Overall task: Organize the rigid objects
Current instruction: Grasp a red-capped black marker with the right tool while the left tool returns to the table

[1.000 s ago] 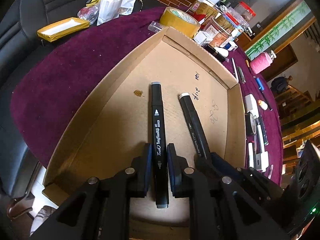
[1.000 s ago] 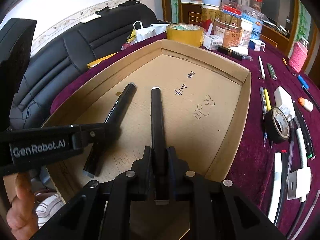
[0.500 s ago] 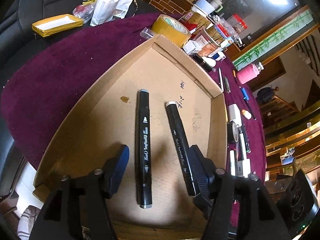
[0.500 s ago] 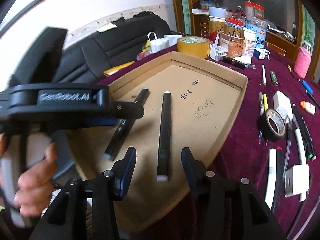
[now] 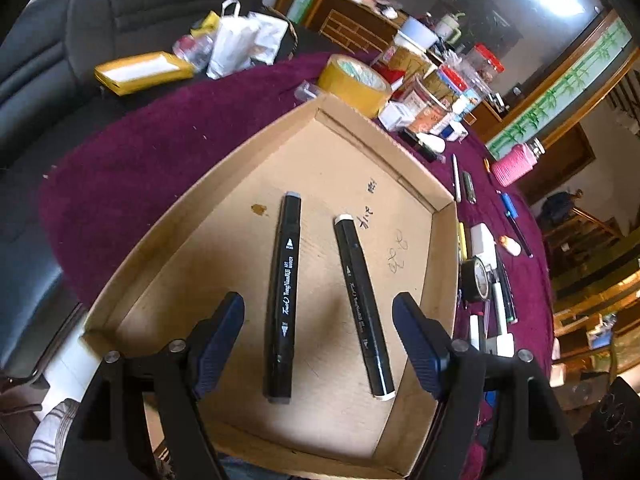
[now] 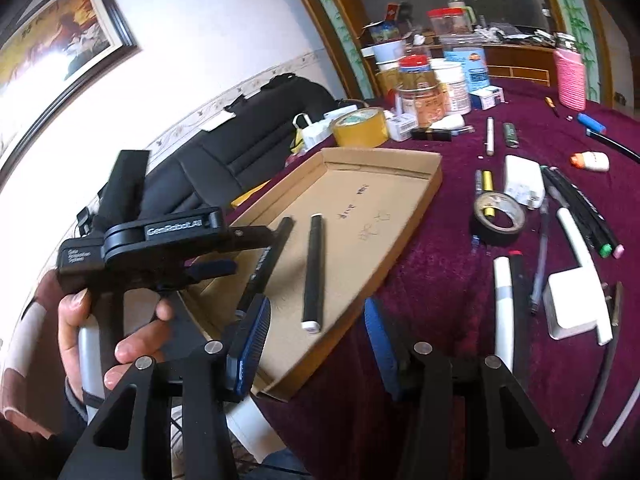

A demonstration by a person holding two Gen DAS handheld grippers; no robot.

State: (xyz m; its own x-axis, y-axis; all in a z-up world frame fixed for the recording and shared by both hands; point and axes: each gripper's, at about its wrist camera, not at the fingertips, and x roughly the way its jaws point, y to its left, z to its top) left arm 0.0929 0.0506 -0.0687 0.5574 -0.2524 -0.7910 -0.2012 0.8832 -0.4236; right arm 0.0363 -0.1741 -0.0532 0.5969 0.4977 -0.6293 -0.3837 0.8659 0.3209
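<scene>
Two black markers lie side by side inside a shallow cardboard tray [image 5: 168, 236]: a grey-capped one [image 5: 285, 296] on the left and a white-capped one [image 5: 362, 308] on the right. My left gripper [image 5: 320, 344] is open and empty, raised above their near ends. In the right wrist view the tray [image 6: 416, 200] holds the same markers, the white-capped one [image 6: 313, 272] in the middle and the other [image 6: 268, 260] partly behind the left gripper body [image 6: 160, 240]. My right gripper [image 6: 316, 344] is open and empty, lifted back over the tray's near edge.
Purple cloth covers the table [image 6: 440, 280]. Right of the tray lie a black tape roll [image 6: 498, 218], white chargers [image 6: 524, 180], several pens and markers [image 6: 576, 208]. A yellow tape roll [image 6: 360, 126], jars and boxes stand at the back. A black sofa [image 5: 100, 20] is to the left.
Both grippers opened and let go of their markers, which now lie in the tray. Both grippers then pulled back and rose away from the tray.
</scene>
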